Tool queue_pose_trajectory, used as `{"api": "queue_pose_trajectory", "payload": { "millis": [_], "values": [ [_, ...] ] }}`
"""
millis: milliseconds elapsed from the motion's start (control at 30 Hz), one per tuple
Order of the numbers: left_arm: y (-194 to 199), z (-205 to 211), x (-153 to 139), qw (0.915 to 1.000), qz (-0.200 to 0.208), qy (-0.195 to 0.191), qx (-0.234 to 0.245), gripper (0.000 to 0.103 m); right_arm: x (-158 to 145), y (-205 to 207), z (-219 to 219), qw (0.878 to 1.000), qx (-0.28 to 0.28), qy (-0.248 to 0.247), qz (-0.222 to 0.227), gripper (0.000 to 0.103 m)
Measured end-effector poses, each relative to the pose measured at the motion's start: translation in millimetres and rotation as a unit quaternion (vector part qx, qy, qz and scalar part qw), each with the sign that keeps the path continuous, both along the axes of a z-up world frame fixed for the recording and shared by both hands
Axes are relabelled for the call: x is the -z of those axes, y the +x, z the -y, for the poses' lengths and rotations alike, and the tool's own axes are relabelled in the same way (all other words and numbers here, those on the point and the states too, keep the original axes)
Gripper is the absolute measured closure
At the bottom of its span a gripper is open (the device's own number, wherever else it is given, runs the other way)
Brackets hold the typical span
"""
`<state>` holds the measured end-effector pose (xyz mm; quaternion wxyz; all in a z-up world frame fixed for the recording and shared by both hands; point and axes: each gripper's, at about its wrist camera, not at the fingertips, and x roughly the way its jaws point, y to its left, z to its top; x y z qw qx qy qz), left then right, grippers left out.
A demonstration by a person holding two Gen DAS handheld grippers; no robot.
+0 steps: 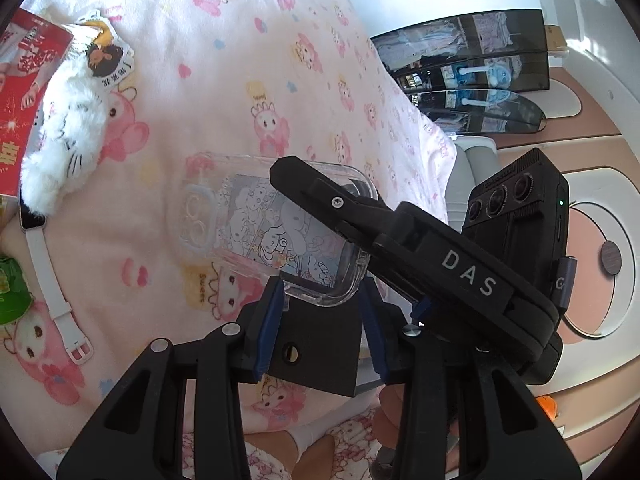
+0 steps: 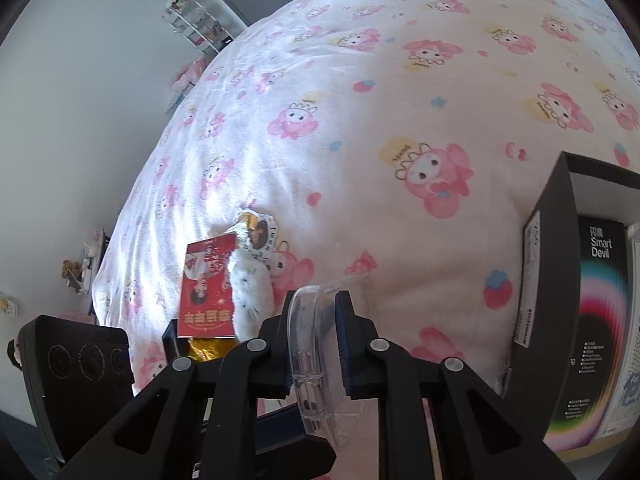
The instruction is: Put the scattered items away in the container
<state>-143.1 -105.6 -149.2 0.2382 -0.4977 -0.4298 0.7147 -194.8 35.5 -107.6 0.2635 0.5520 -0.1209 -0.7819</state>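
A clear phone case (image 1: 256, 228) with cartoon art is held above the pink bedspread. In the right wrist view my right gripper (image 2: 316, 312) is shut on the case's edge (image 2: 306, 356). In the left wrist view my left gripper (image 1: 320, 300) holds a black box wall (image 1: 320, 344) between its blue pads, and the right gripper's body (image 1: 400, 240) lies across the case. The black container (image 2: 552, 264) stands at the right in the right wrist view. A white plush cat (image 1: 68, 136), a red booklet (image 1: 24, 80), a sticker (image 1: 108, 60) and a white watch (image 1: 52, 280) lie on the bed.
A green packet (image 1: 12, 292) sits at the left edge. The bedspread (image 2: 400, 100) fills most of both views. A Smart Devil box (image 2: 600, 320) stands inside the container. Shelves (image 2: 196, 20) stand by the far wall. A person's socked foot (image 1: 304, 436) shows below.
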Motion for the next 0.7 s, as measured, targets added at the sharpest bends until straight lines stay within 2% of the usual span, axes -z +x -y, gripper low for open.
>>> {"api": "queue_pose_trajectory", "payload": {
  "millis": [100, 167, 200, 300, 400, 467, 567, 700],
  "values": [
    [2.1, 9.1, -6.7, 0.9997, -0.020, 0.009, -0.014, 0.064, -12.4, 3.5, 9.8, 0.999, -0.020, -0.029, -0.022, 0.092],
    [1.2, 9.5, -5.7, 0.9996, -0.019, 0.015, -0.012, 0.064, -17.7, 6.8, 8.8, 0.998, -0.020, -0.043, -0.038, 0.092],
    [0.0, 7.1, -3.4, 0.9999, -0.012, 0.006, -0.009, 0.064, -18.0, 8.4, 6.9, 0.998, -0.016, -0.045, -0.042, 0.092],
    [-5.2, 3.6, 7.1, 0.9983, 0.023, -0.051, -0.019, 0.069, -7.4, 11.8, -6.2, 0.999, 0.015, -0.032, -0.032, 0.093],
    [-10.2, 0.8, 22.8, 0.9976, 0.060, -0.033, -0.015, 0.068, 7.3, 15.5, -22.3, 0.999, 0.044, -0.017, -0.017, 0.093],
    [-10.0, 4.3, 24.3, 0.9954, 0.069, -0.057, -0.034, 0.068, 13.1, 18.1, -29.7, 0.998, 0.054, -0.004, -0.009, 0.093],
    [-10.3, 8.6, 34.6, 0.9932, 0.093, -0.046, -0.052, 0.068, 17.3, 24.0, -39.5, 0.998, 0.065, 0.014, -0.006, 0.093],
    [-17.6, 5.1, 48.8, 0.9893, 0.124, -0.054, -0.053, 0.068, 29.8, 30.6, -42.5, 0.998, 0.051, 0.023, 0.030, 0.091]
  ]
}}
